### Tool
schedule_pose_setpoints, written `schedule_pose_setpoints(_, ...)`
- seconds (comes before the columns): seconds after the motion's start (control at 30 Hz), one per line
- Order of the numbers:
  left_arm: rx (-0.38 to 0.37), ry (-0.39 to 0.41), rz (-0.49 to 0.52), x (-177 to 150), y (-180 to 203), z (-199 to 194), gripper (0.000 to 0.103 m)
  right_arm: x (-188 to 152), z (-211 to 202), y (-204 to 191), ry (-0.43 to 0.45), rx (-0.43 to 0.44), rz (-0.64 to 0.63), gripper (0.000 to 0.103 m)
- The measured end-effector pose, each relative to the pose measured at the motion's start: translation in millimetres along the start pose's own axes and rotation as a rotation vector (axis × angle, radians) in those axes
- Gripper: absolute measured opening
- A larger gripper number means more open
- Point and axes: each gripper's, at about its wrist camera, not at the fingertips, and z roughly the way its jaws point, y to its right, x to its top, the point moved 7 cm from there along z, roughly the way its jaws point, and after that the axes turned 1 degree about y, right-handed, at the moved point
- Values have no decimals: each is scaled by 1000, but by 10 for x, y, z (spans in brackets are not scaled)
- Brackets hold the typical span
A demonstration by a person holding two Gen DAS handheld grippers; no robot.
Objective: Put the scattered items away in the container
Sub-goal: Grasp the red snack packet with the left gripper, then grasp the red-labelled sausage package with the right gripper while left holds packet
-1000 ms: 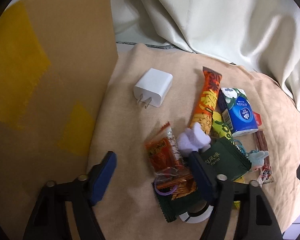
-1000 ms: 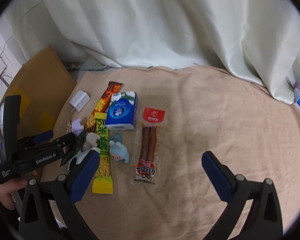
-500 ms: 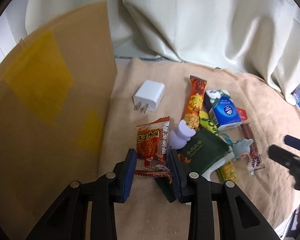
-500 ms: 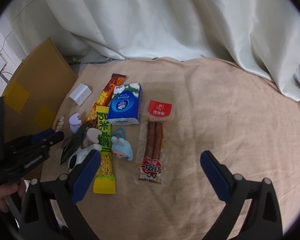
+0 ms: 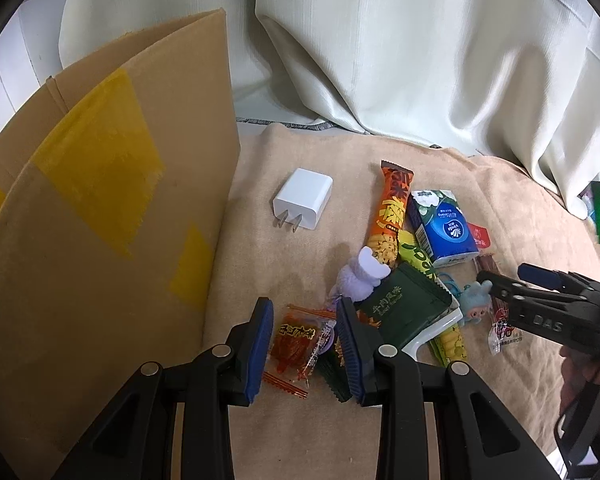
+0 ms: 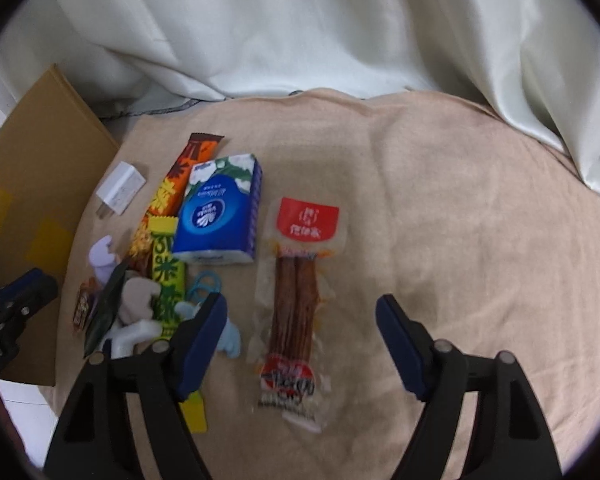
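Note:
My left gripper (image 5: 304,344) is shut on a red snack packet (image 5: 296,340), held just above the beige cloth beside the cardboard box (image 5: 100,240). My right gripper (image 6: 300,340) hovers low over a clear packet of sausage sticks (image 6: 296,308) with a red label. Its jaws are closing with the packet between them, and the pads stand clear of it on both sides. A white charger (image 5: 303,205), an orange snack bar (image 5: 392,216), a blue tissue pack (image 6: 220,216), a dark green packet (image 5: 400,308) and a purple toy (image 5: 360,276) lie scattered.
A yellow-green snack bar (image 6: 166,276) and a pale blue plush keychain (image 5: 474,300) lie between the two grippers. A white curtain (image 6: 300,32) hangs behind the cloth (image 6: 460,220). The box's flap (image 6: 32,184) stands at the left edge.
The left jaws closed on the red packet and raised it a little. The right gripper sank toward the sausage packet and its jaws narrowed.

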Motion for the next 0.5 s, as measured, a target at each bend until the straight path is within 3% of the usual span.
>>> schedule_pose_setpoints(0.2, -9, -20, -21, -57, -53, 61, 34, -24, 160, 37, -28, -38, 11, 81)
schedule_pose_setpoints(0.4, -22, -40, -27, -131, -85, 118, 34, -83, 182, -53, -29, -115, -108, 79)
schedule_pose_setpoints(0.43, -30, -40, -35, -135, -91, 114, 34, -86, 175, -48, -28, -114, -102, 76)
schedule_pose_setpoints(0.5, -35, -40, -43, -137, -100, 107, 34, -70, 137, -26, -18, -114, -91, 56)
